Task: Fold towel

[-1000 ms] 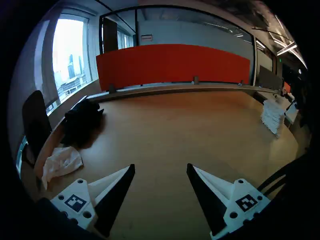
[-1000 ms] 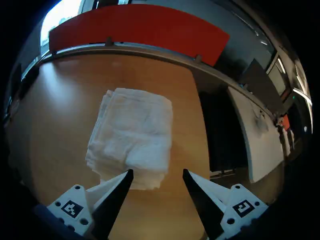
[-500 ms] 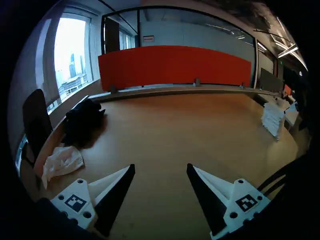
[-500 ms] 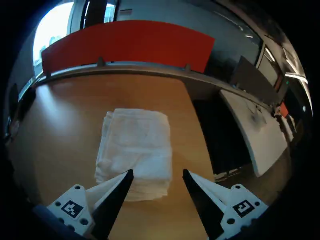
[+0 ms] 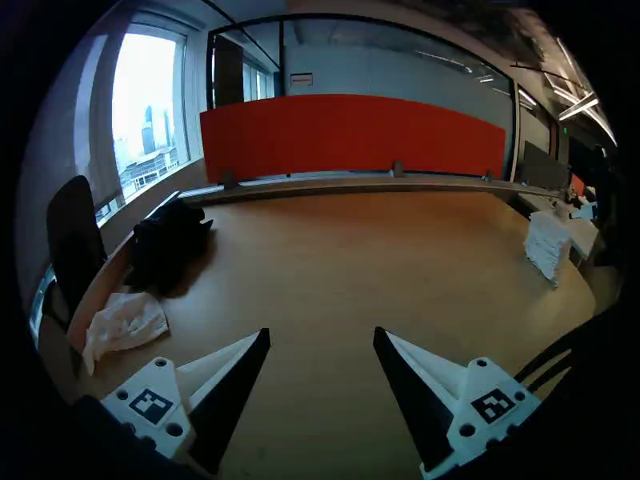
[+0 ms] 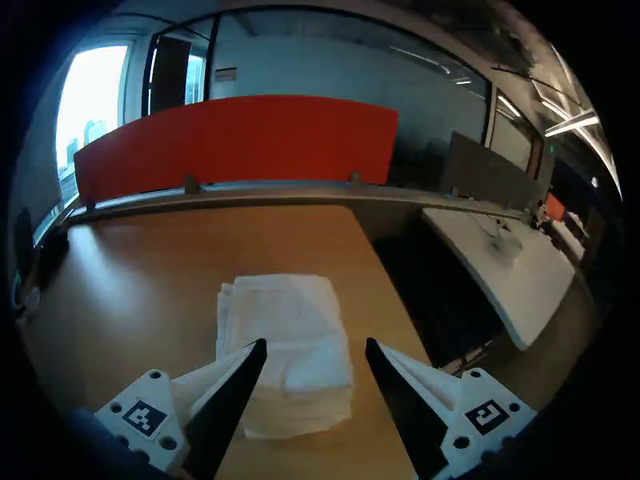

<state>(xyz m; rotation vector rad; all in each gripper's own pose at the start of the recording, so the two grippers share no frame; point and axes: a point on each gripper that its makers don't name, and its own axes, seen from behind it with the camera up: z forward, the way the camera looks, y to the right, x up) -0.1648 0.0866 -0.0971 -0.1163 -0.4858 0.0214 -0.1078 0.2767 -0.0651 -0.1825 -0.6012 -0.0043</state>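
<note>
At the far left of the left gripper view, a crumpled white towel (image 5: 124,324) is seen lying loose at the edge of the desk (image 5: 344,256), just beside a dark bundle (image 5: 166,244). The left gripper (image 5: 320,331) is held released over bare wood, its jaws spread with nothing between them. Far to the right, near the opposite edge, a stack of folded towels (image 5: 548,244) can be made out.

In the right gripper view, the same stack (image 6: 284,352) is found directly ahead, squared and layered. The right gripper (image 6: 315,342) is likewise released, its jaws parted over the stack's near end; whether they touch the cloth cannot be told.

A finished fold appears to have been set on the stack, so the step in hand is judged to be the change-over to the next piece. The crumpled towel would need to be reached, drawn onto open wood and spread flat, with a corner taken by each gripper.
</note>
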